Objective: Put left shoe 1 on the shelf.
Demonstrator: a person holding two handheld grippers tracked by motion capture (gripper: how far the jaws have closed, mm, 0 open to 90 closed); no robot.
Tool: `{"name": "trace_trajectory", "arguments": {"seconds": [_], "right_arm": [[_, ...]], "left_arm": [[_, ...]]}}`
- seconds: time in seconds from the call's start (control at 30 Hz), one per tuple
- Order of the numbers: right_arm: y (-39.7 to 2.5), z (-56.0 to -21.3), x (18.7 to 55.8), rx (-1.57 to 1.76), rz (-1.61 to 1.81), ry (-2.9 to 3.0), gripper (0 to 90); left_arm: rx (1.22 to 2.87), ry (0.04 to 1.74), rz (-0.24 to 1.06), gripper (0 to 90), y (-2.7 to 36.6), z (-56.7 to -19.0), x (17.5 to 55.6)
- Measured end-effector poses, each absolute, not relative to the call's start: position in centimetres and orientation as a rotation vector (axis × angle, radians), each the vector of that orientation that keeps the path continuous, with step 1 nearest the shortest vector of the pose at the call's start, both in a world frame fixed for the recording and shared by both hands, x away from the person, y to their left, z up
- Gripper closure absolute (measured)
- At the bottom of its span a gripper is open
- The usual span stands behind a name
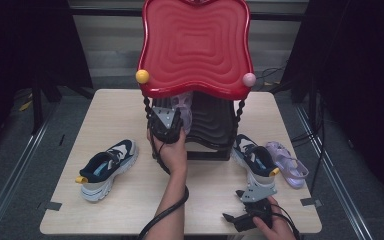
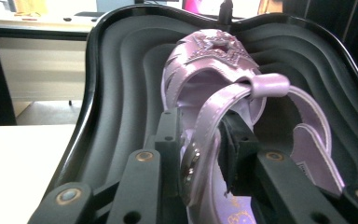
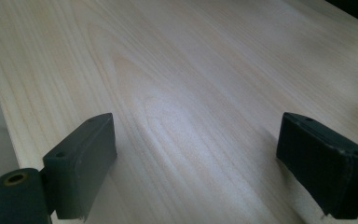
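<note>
Table: pale wood, bearing all items.
Case: black ribbed tray under a raised red lid, at table centre.
Sneakers: one at left, one at right, navy and white.
Sandals: lilac; one beside the right sneaker; the other inside the black tray, strap pinched between the closed jaws of the left gripper. Probably light, pliable, glossy and somewhat slippery; the strap suits holding.
Right gripper: jaws wide apart, above bare table.
Writing: gold print on the insole, illegible.
</note>
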State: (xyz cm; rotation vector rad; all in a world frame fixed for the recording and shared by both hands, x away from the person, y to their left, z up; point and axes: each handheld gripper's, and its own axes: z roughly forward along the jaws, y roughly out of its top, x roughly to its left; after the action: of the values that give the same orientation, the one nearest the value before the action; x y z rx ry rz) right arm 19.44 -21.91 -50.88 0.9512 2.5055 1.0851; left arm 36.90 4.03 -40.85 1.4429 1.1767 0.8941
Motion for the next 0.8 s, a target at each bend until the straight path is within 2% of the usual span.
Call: {"name": "trace_trajectory", "arguments": {"seconds": [0.47, 0.8], "right_arm": [[-21.9, -50.9, 19.4, 0.951, 1.085, 2.505, 11.2], [-21.9, -50.9, 19.4, 0.951, 1.085, 2.506, 11.2]], "left_arm": [[1.512, 1.164, 0.909, 62.7, 4.4, -40.2, 36.6], [1.572, 1.153, 0.867, 58.2, 4.9, -39.3, 36.1]]}}
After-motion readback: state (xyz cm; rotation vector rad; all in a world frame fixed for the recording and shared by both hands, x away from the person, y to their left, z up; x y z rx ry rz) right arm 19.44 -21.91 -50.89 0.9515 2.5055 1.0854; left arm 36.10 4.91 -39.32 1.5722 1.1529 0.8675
